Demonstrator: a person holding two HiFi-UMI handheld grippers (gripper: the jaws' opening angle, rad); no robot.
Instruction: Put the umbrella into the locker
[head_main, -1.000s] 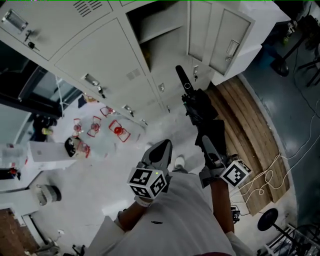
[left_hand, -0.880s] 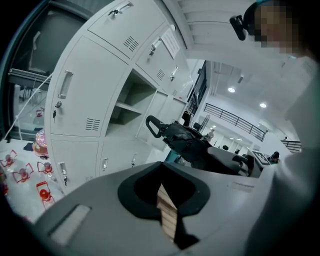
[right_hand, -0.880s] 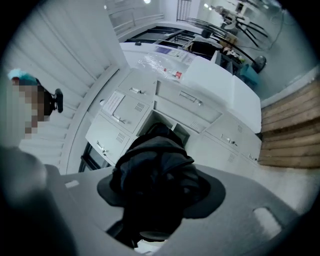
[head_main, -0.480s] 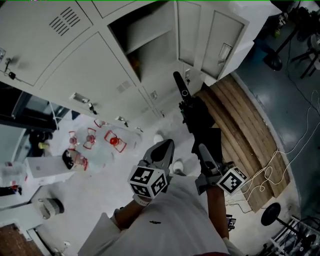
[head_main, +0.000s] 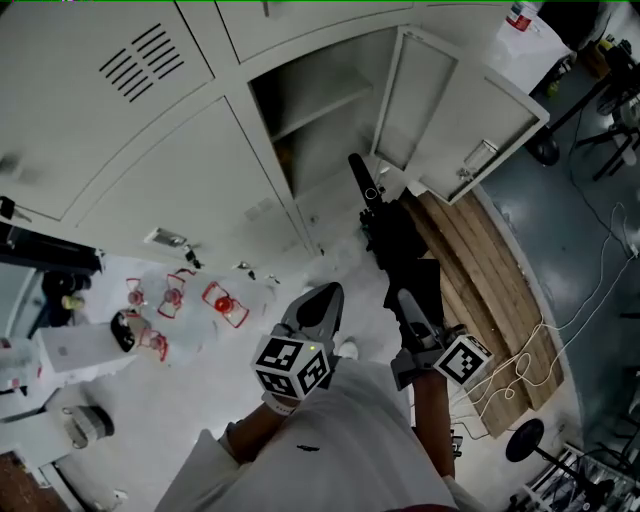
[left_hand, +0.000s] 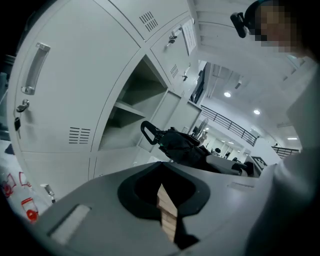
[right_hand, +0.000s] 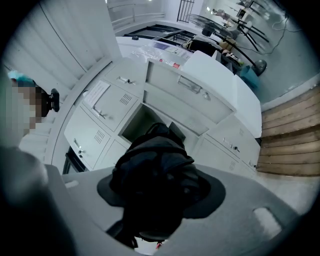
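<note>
A folded black umbrella (head_main: 395, 240) points handle-first at the open locker compartment (head_main: 320, 110), its looped handle just short of the opening's lower edge. My right gripper (head_main: 410, 296) is shut on the umbrella's lower body. In the right gripper view the umbrella (right_hand: 155, 170) fills the jaws and hides most of the dark opening (right_hand: 136, 122) behind it. My left gripper (head_main: 325, 295) is shut and holds nothing, level beside the right one. In the left gripper view the umbrella (left_hand: 180, 145) crosses in front of the open compartment (left_hand: 142, 97).
The locker's door (head_main: 475, 115) stands swung out to the right. Closed grey locker doors (head_main: 130, 150) fill the left. Wooden planks (head_main: 490, 290) lie on the floor at right, with white cables (head_main: 530, 360) and a stand base (head_main: 523, 440). Red-and-white items (head_main: 222, 302) sit at left.
Both grippers and the umbrella have come closer to the lockers. The open compartment now lies straight beyond the umbrella's handle, and the swung-out door shows more fully at right.
</note>
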